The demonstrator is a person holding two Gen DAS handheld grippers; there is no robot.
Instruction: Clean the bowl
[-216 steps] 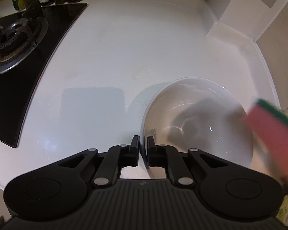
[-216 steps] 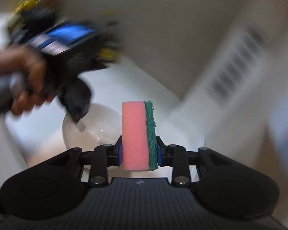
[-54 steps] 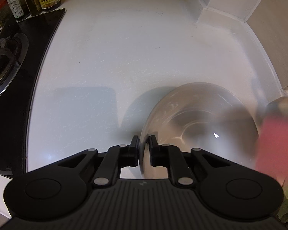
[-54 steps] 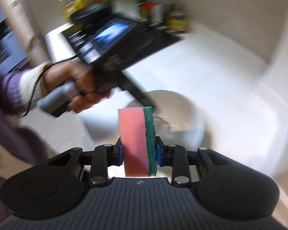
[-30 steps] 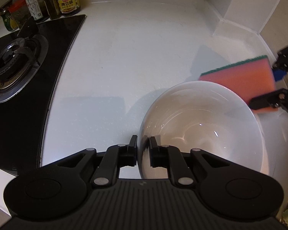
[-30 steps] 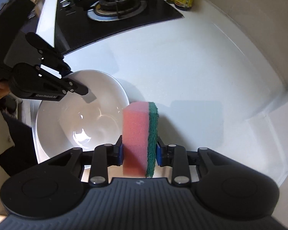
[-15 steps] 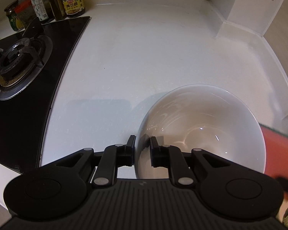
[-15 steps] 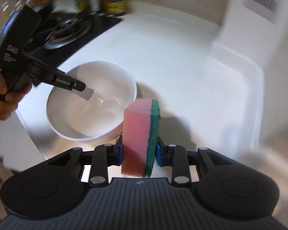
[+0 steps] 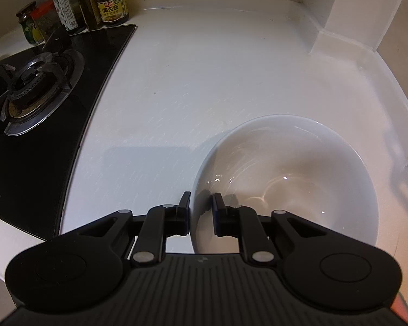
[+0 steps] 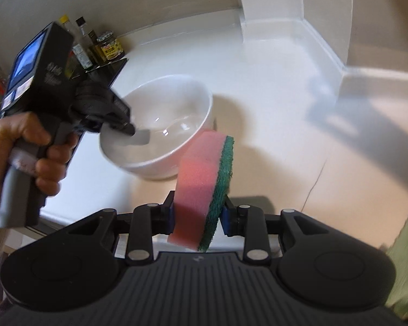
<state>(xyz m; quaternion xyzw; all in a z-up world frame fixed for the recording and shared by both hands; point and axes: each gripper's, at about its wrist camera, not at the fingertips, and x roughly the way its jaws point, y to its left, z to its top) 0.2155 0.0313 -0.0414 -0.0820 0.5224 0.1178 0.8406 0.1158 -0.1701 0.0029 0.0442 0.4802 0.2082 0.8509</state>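
Left gripper (image 9: 200,206) clamped on the near rim of the bowl (image 9: 299,168), one finger inside, one outside, exactly as half a second back. Bowl sitting on the white counter (image 9: 204,81), right of the stove (image 9: 32,87), jars (image 9: 111,6) lined up at the far left wall. Inside of the bowl glossy, a few wet glints, no visible food left.

Right gripper (image 10: 197,214) squeezed on the sponge (image 10: 204,187), pink foam to the left, green scrub pad to the right. Big change here: a second ago the sponge hung just past the far rim, now pulled back and up, clear of the bowl on its near right side, gone from the left view save a red sliver at the bottom right corner. Blur across the right view, so the swing looks still under way. Left hand (image 10: 21,149) wrapped round its handle, steady.

Reads as a gap between wiping passes, or the scrub winding down; hard to call which. Likely next: either back down into the basin, or sponge set aside. Bowl pinned well enough for either.
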